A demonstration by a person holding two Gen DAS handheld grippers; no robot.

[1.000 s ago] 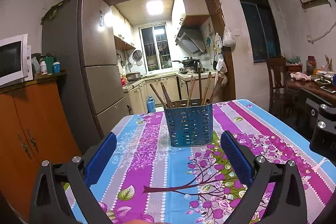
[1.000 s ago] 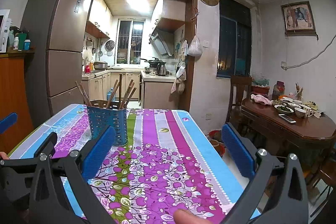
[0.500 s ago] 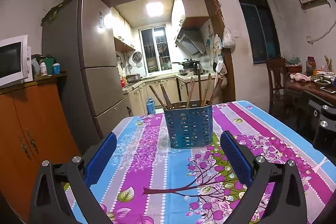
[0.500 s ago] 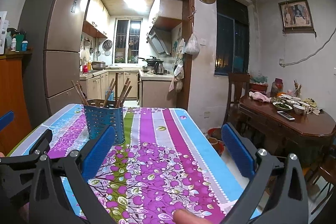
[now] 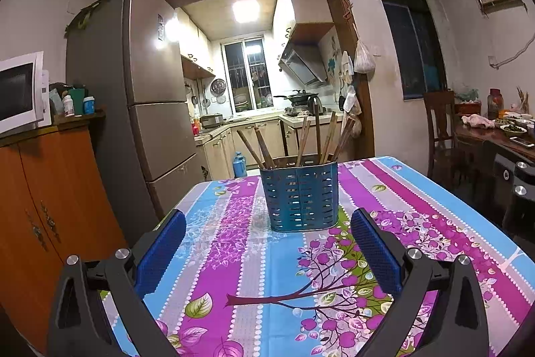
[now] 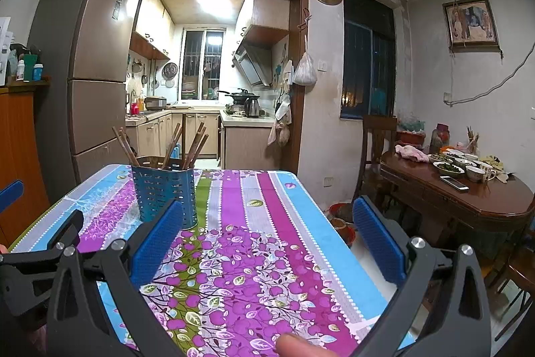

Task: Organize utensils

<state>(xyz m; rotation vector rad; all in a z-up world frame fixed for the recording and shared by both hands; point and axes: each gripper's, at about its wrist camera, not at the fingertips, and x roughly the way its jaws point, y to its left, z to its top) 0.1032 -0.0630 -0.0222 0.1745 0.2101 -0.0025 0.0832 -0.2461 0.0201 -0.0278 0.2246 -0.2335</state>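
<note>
A blue slotted utensil holder [image 5: 300, 195] stands upright near the far end of the table, with several wooden chopsticks [image 5: 302, 141] leaning out of its top. My left gripper [image 5: 267, 251] is open and empty, held above the cloth just short of the holder. In the right wrist view the same holder [image 6: 163, 195] and its chopsticks [image 6: 187, 147] sit at the left, partly behind the left finger [image 6: 157, 243]. My right gripper [image 6: 267, 243] is open and empty, aimed at the table's right half. The left gripper's black frame [image 6: 36, 253] shows at the lower left there.
A floral striped tablecloth [image 5: 240, 256] covers the table; its right edge [image 6: 321, 216] drops to the floor. A refrigerator [image 5: 147, 102] and an orange cabinet [image 5: 50, 189] stand at left. A wooden dining table [image 6: 468, 199] with dishes and a chair [image 6: 378, 139] stand at right. A fingertip [image 6: 297, 347] shows at the bottom.
Both views have shifted only slightly; the right wrist view has crept a little rightward and forward. The holder and chopsticks have not moved, and both grippers stay open.
</note>
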